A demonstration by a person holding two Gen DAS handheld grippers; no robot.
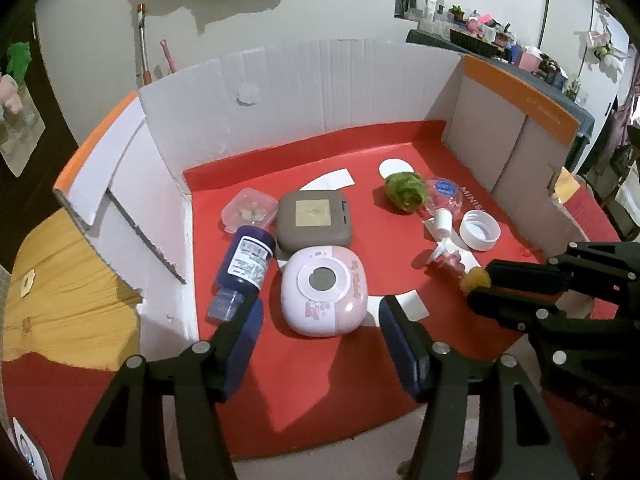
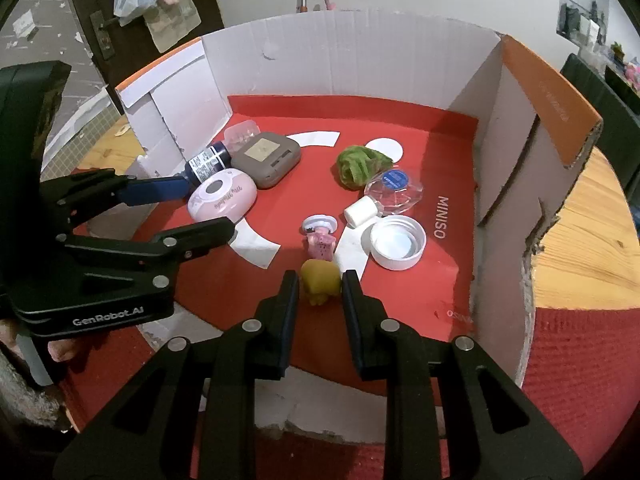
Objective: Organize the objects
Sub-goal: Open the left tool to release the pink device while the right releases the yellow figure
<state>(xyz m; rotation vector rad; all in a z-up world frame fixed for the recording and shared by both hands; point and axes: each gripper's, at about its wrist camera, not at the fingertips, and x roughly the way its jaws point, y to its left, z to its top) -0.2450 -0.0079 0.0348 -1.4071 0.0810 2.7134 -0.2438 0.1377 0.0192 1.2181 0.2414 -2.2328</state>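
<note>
left tongs spread, straddling pink round case, pads clear of it | right tongs pinching small yellow figure, near front of red mat in cardboard tray | blue bottle lying left of case
</note>
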